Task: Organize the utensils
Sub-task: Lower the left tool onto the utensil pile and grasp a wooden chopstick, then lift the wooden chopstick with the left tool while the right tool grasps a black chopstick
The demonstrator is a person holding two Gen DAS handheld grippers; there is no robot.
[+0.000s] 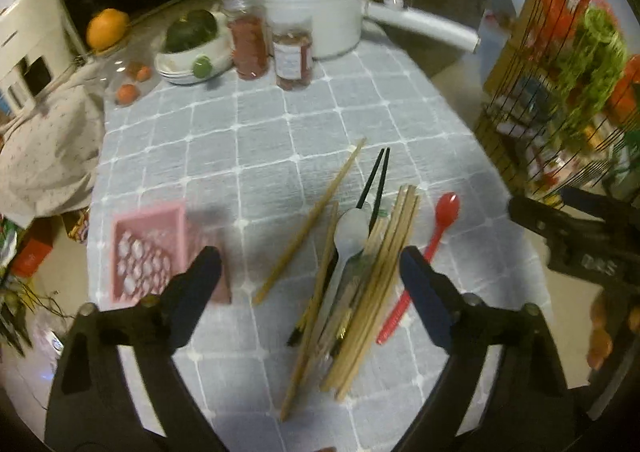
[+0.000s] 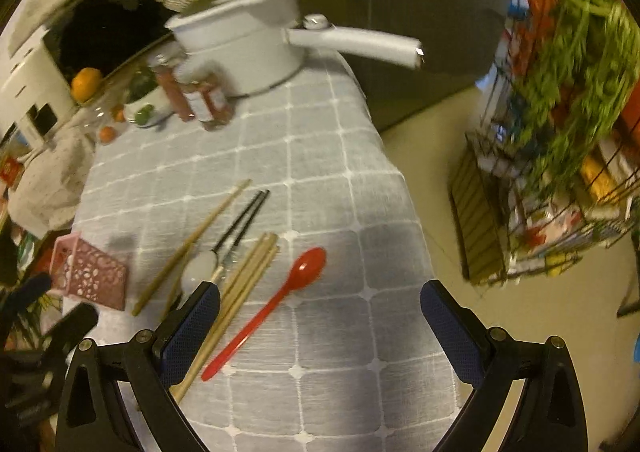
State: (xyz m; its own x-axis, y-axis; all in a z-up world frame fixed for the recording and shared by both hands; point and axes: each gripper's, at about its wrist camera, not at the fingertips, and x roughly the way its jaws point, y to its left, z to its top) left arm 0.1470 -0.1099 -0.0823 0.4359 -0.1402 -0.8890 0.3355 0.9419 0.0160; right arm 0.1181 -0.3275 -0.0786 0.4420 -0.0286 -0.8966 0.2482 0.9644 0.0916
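Utensils (image 1: 352,272) lie heaped between both grippers' wide-open, empty fingers (image 1: 424,288)

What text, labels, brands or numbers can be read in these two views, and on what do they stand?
No text can be read in either view.
Label on the spice jar: print present, too blurred to read.
Raised marking on the right gripper's body, seen in the left wrist view: too blurred to read.
Packages on the wire rack: any print is lost in motion blur.
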